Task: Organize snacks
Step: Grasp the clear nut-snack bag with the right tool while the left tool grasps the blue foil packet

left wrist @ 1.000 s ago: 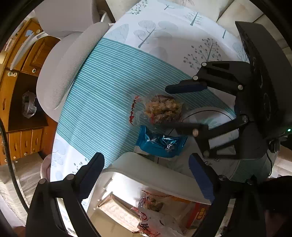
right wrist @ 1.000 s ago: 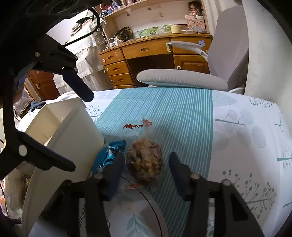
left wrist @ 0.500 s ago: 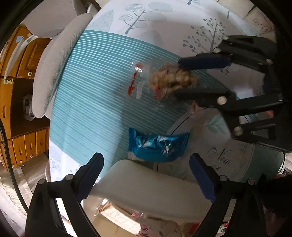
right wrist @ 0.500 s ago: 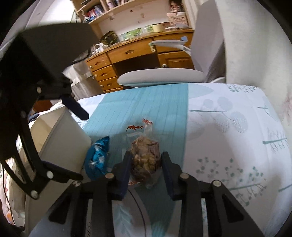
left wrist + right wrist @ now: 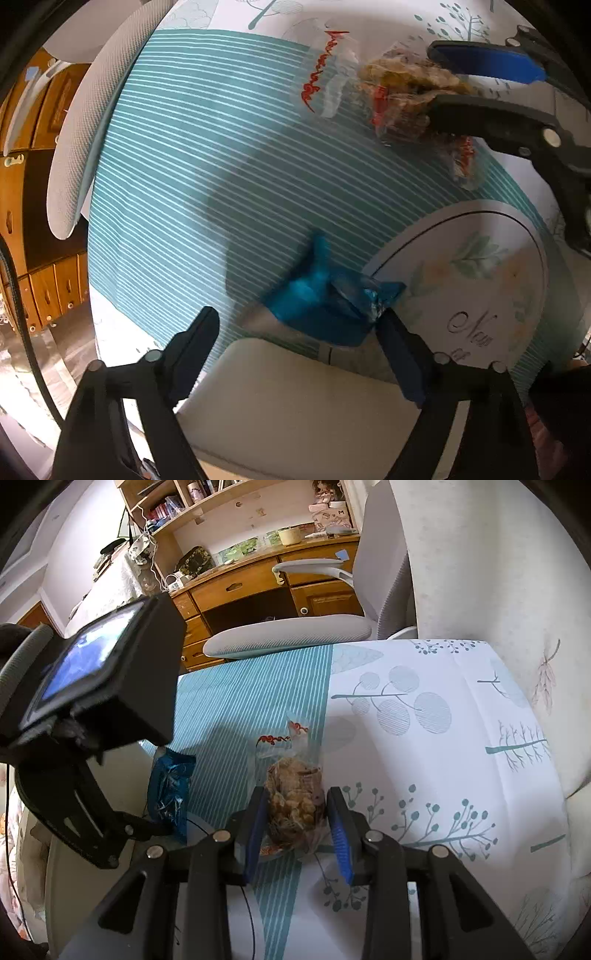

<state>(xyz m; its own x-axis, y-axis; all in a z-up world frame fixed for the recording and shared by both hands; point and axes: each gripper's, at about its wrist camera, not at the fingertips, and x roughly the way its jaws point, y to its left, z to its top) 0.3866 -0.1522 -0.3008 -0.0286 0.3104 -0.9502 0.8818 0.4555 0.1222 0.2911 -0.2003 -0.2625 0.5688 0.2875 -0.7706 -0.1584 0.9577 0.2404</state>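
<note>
My right gripper [image 5: 297,812] is shut on a clear bag of brown snacks [image 5: 293,805] and holds it above the bed; the bag also shows in the left wrist view [image 5: 402,92], pinched between the right gripper's fingers [image 5: 487,66]. My left gripper [image 5: 299,339] is open and empty, low over a blue foil snack packet [image 5: 325,299] that lies on the teal striped bedsheet beside the white storage box [image 5: 295,398]. The blue packet also shows in the right wrist view [image 5: 170,782].
A grey office chair [image 5: 291,635] stands at the bed's far edge before a wooden desk [image 5: 258,587]. A white pillow [image 5: 480,572] lies at the right. The white box's rim [image 5: 295,354] sits just under my left gripper.
My right gripper has closed on the clear snack bag and lifted it off the sheet. My left gripper has moved down toward the blue packet.
</note>
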